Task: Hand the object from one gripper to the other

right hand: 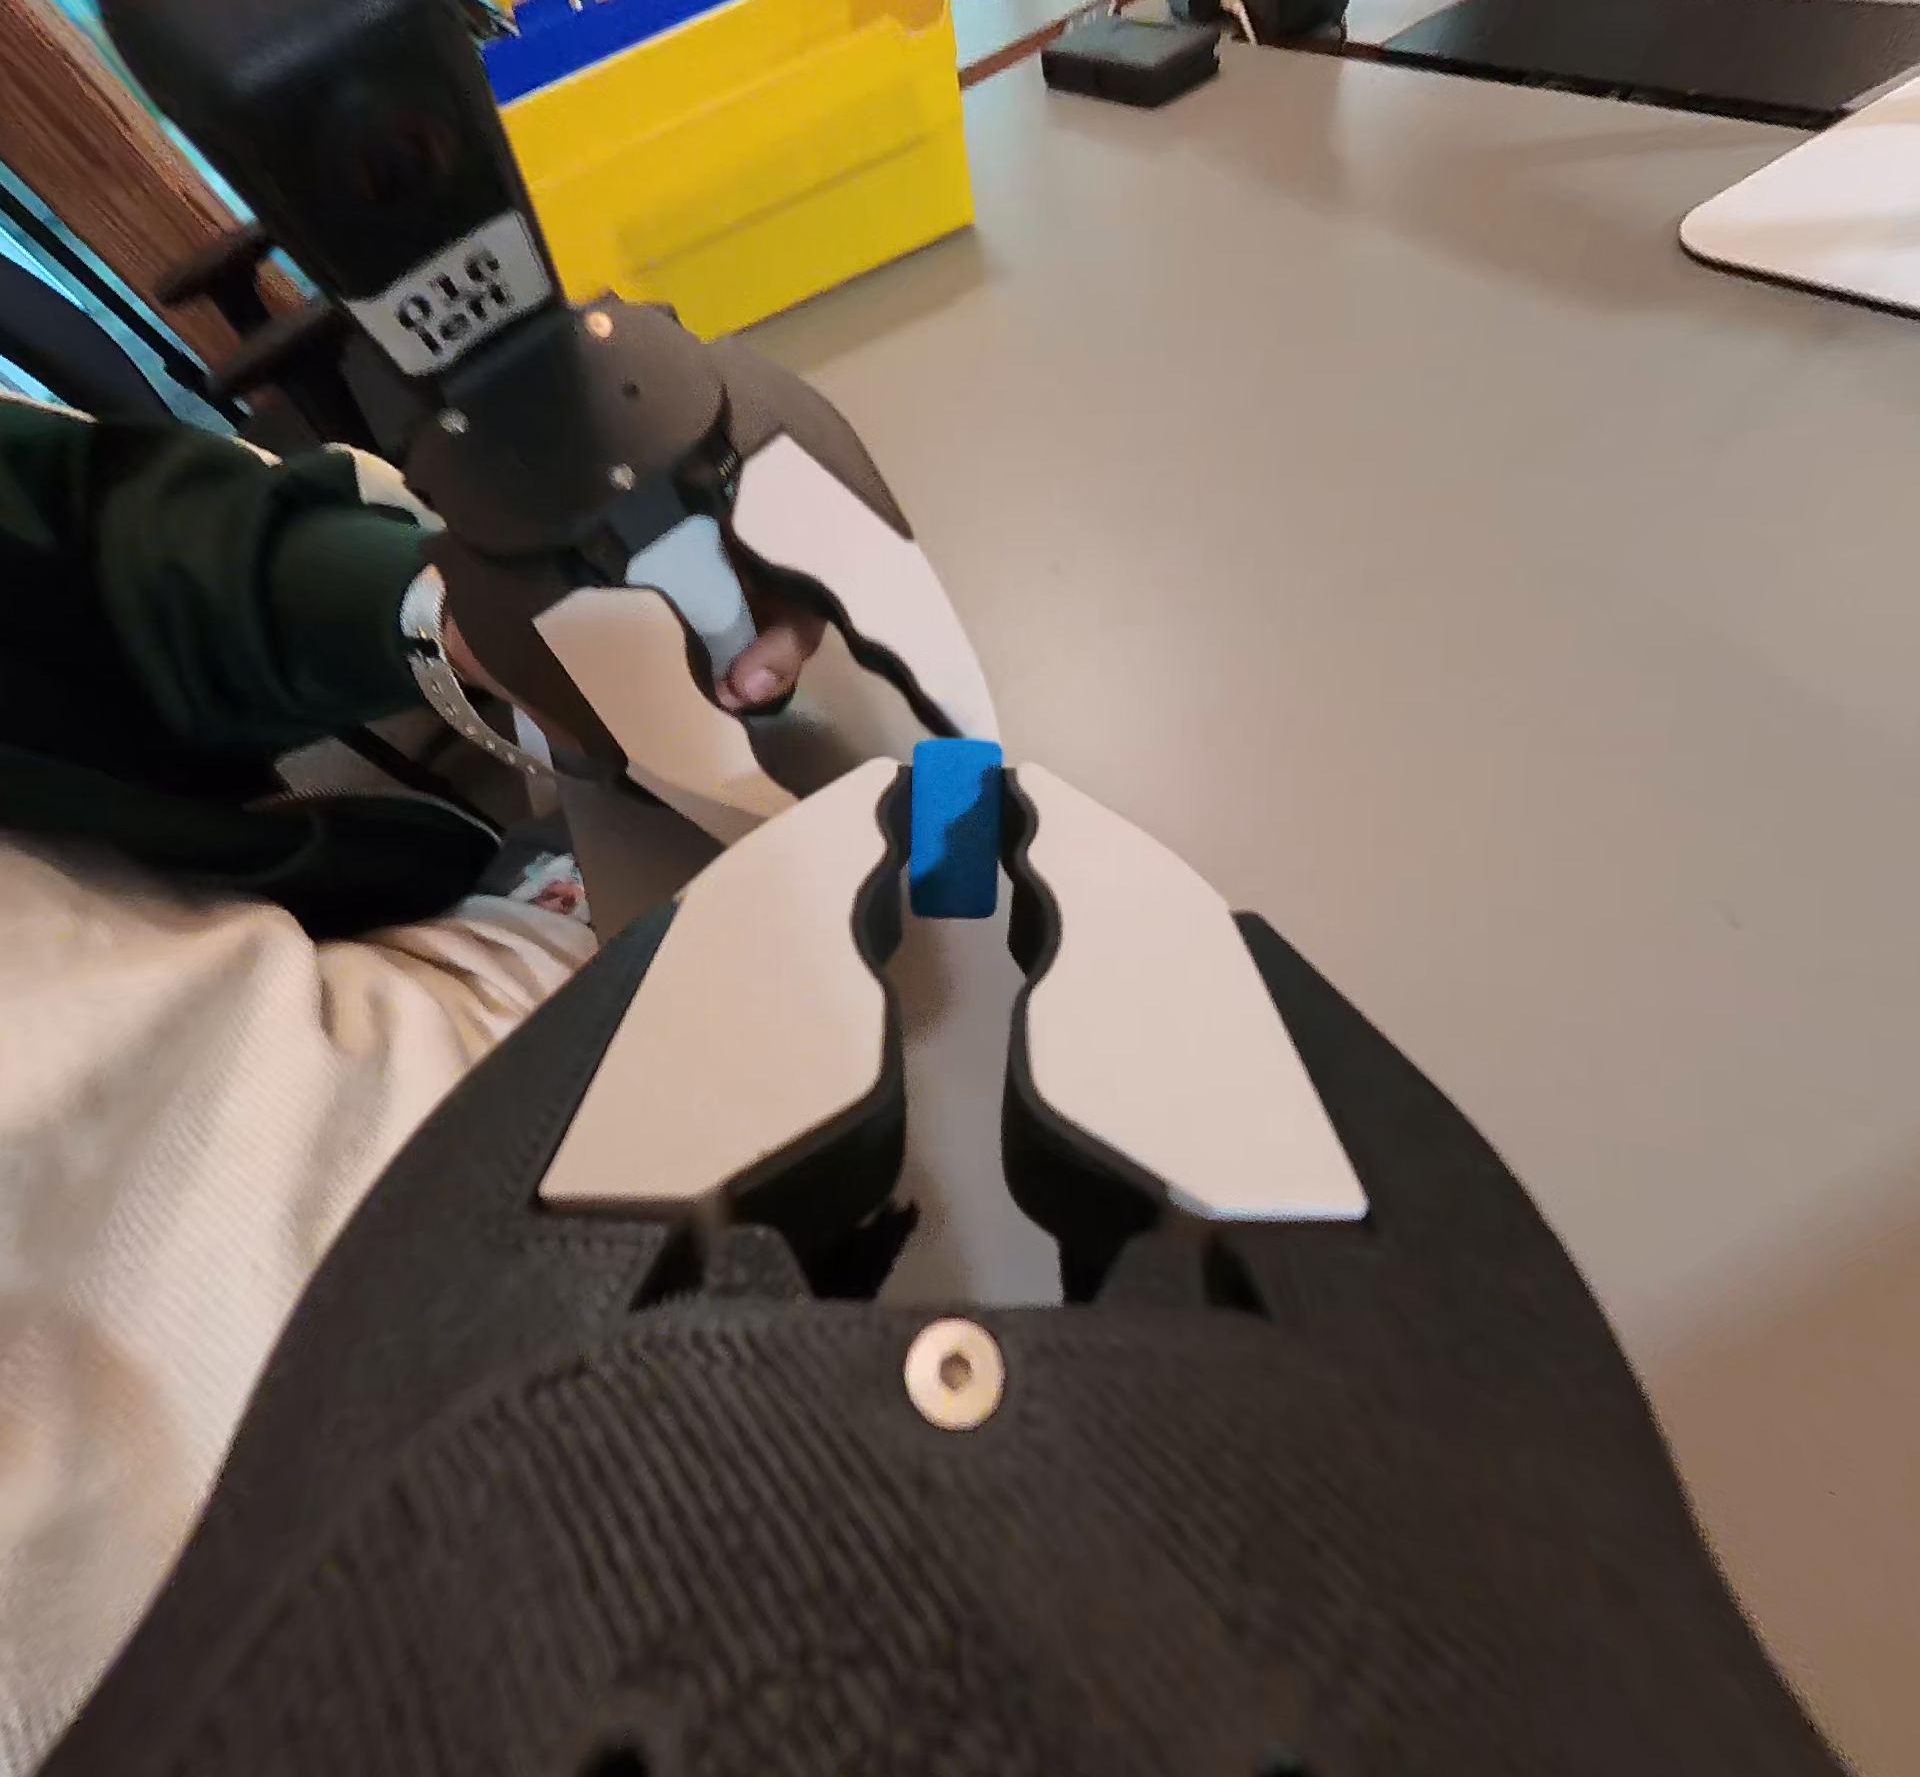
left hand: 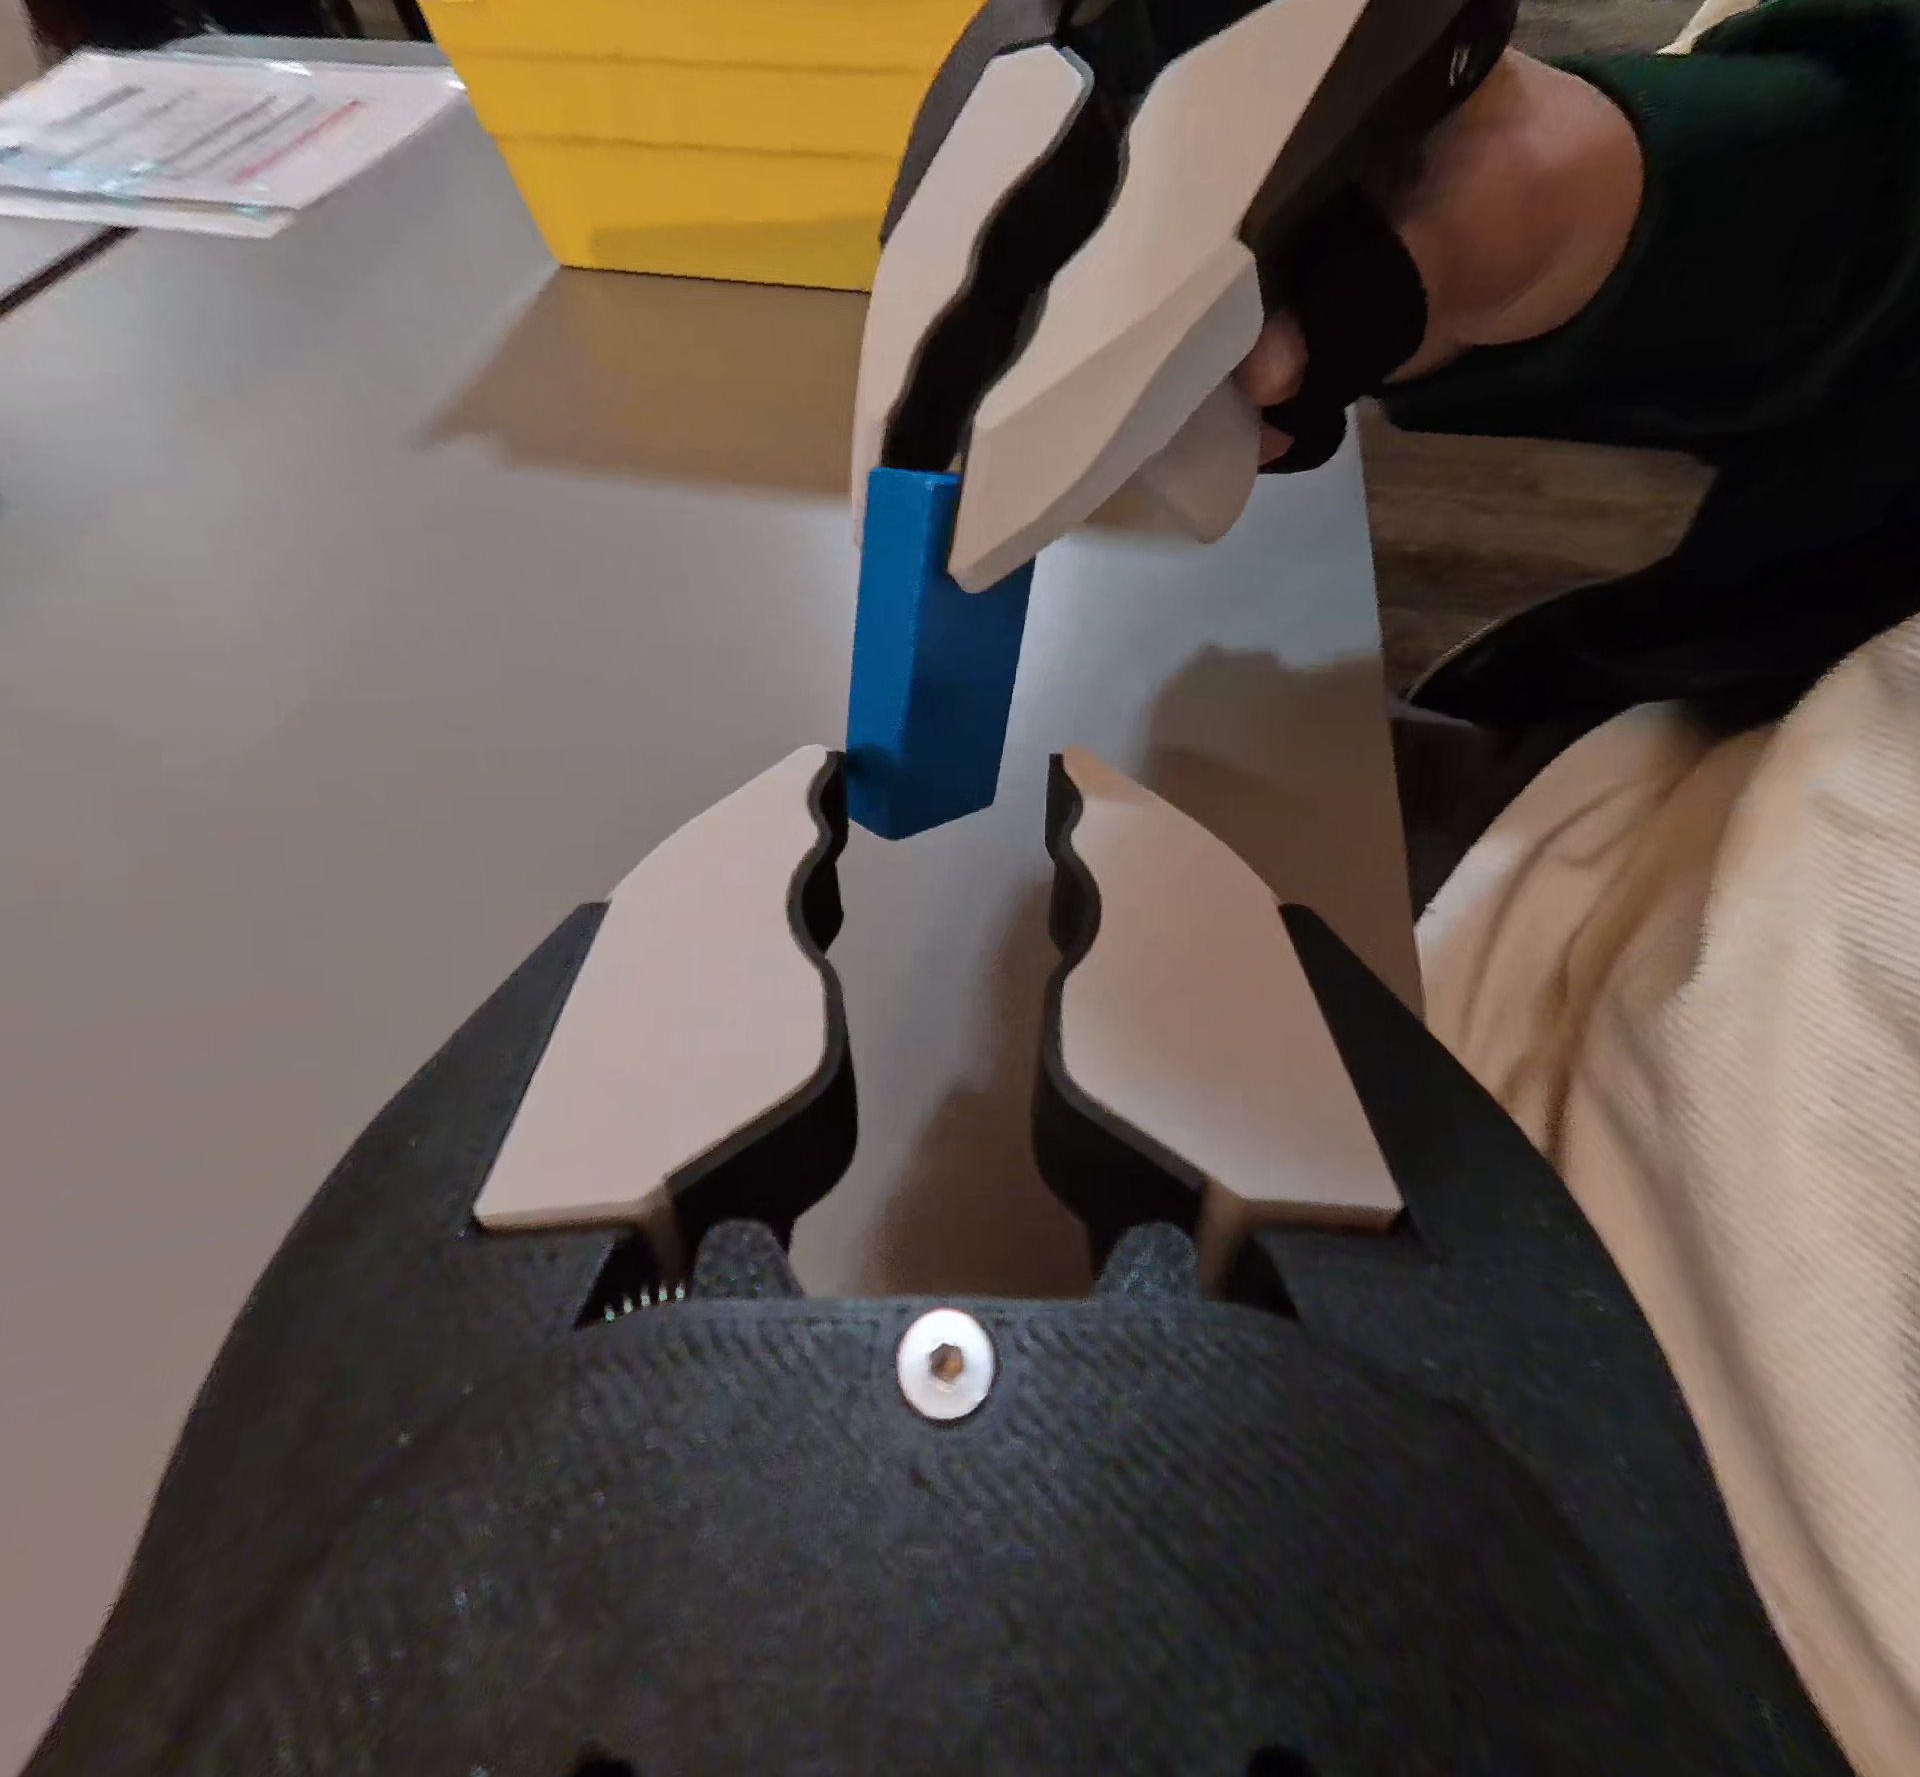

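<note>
Left wrist view: your left gripper (left hand: 940, 771) is standing wide apart at the fingers, closed on nothing. The blue block (left hand: 930, 662) is hanging above the grey table (left hand: 312, 636), just beyond the fingertips towards 12 o'clock. Its lower left corner is touching, or all but touching, the tip of the left finger (left hand: 686, 1000); the right finger is sitting clear of it. Your right gripper (left hand: 935, 491) is coming down from 1 o'clock and is pinching the top end of the block, which is hanging nearly upright with a slight tilt. Your right hand (left hand: 1496, 210) is gripping the handle at 2 o'clock. A yellow bin (left hand: 675, 117) is sitting on the table at 11 o'clock, and a sheet of paper (left hand: 197, 138) is lying at 10 o'clock.

Right wrist view: your right gripper (right hand: 956, 792) is clamping the blue block (right hand: 956, 828) between its tips, fingers drawn in to the block's width. The left gripper (right hand: 883, 719) is reaching in from 10 o'clock, fingers spread, with one tip just behind the block. The yellow bin (right hand: 769, 148) is sitting at 11 o'clock, a black box (right hand: 1127, 60) at 12 o'clock, and a white board (right hand: 1829, 221) at 2 o'clock, all resting on the table (right hand: 1351, 532).
</note>
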`<move>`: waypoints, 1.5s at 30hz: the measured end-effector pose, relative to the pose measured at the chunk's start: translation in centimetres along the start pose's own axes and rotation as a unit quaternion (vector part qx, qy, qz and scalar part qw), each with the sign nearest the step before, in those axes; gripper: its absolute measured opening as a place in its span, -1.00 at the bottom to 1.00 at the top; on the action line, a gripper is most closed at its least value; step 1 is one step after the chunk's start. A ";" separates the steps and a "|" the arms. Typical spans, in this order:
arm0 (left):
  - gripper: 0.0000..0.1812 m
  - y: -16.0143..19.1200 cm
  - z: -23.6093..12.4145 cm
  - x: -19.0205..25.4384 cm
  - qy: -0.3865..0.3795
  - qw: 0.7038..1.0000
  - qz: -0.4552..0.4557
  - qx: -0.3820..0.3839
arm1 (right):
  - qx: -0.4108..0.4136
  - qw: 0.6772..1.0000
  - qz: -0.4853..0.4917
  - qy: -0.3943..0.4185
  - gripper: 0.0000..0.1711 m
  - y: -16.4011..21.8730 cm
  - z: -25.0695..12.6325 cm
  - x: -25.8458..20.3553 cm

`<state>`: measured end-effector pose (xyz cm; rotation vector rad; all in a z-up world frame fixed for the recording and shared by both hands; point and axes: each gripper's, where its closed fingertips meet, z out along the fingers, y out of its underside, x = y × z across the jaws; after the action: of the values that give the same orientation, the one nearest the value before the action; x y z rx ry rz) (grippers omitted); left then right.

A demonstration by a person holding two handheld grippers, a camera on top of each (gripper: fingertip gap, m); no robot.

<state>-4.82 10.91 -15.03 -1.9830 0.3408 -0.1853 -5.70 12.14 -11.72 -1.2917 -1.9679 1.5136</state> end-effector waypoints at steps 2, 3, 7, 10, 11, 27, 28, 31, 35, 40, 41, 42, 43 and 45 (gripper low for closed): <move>-0.60 0.0 0.3 0.5 0.015 1.000 -0.013 0.002 | 0.009 1.000 0.007 -0.008 -0.82 -0.2 0.1 -0.3; -0.60 0.0 0.3 0.8 0.025 0.999 -0.019 0.004 | 0.009 1.000 0.008 -0.013 -0.82 -0.2 0.2 -0.5; -0.58 -0.6 0.3 2.7 0.105 0.993 -0.054 0.026 | 0.040 0.997 0.020 -0.055 -0.82 -0.8 0.0 -1.3; -0.56 -1.5 -0.1 3.0 0.140 0.983 -0.099 0.061 | 0.068 0.992 0.049 -0.095 -0.82 -1.3 -0.5 -1.4; -0.56 -1.8 -0.3 3.1 0.154 0.978 -0.116 0.076 | 0.080 0.989 0.059 -0.108 -0.82 -1.6 -0.7 -1.5; -0.55 -5.3 -4.9 9.6 0.514 0.795 -0.281 0.157 | 0.159 0.914 -0.013 -0.372 -0.82 -3.5 -4.0 -10.2; -0.57 -5.5 -5.2 10.0 0.536 0.777 -0.291 0.158 | 0.164 0.909 -0.011 -0.384 -0.82 -3.6 -4.2 -10.5; -0.58 -5.8 -5.7 10.7 0.571 0.746 -0.307 0.156 | 0.177 0.894 -0.007 -0.411 -0.82 -4.0 -4.9 -11.2; -0.60 -6.0 -5.9 11.0 0.587 0.727 -0.321 0.153 | 0.186 0.884 -0.016 -0.428 -0.82 -4.1 -5.3 -11.8; -0.62 -6.0 -6.0 11.6 0.599 0.719 -0.321 0.149 | 0.186 0.880 -0.032 -0.436 -0.82 -3.9 -5.3 -12.6; -0.64 -6.0 -6.1 11.7 0.601 0.717 -0.320 0.148 | 0.185 0.880 -0.034 -0.436 -0.82 -3.9 -5.3 -12.7; -0.64 -6.0 -6.1 11.8 0.602 0.717 -0.319 0.147 | 0.185 0.880 -0.034 -0.436 -0.82 -3.9 -5.3 -12.7; -0.64 -6.0 -6.2 11.8 0.602 0.717 -0.317 0.149 | 0.186 0.880 -0.033 -0.436 -0.82 -3.9 -5.3 -12.7; -0.64 -6.1 -6.2 11.6 0.595 0.726 -0.308 0.157 | 0.193 0.881 -0.026 -0.430 -0.82 -4.1 -5.3 -12.4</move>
<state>5.37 4.26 -7.11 -1.3041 0.3828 -1.8583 2.80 5.06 -2.98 -0.3896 -1.9215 2.5714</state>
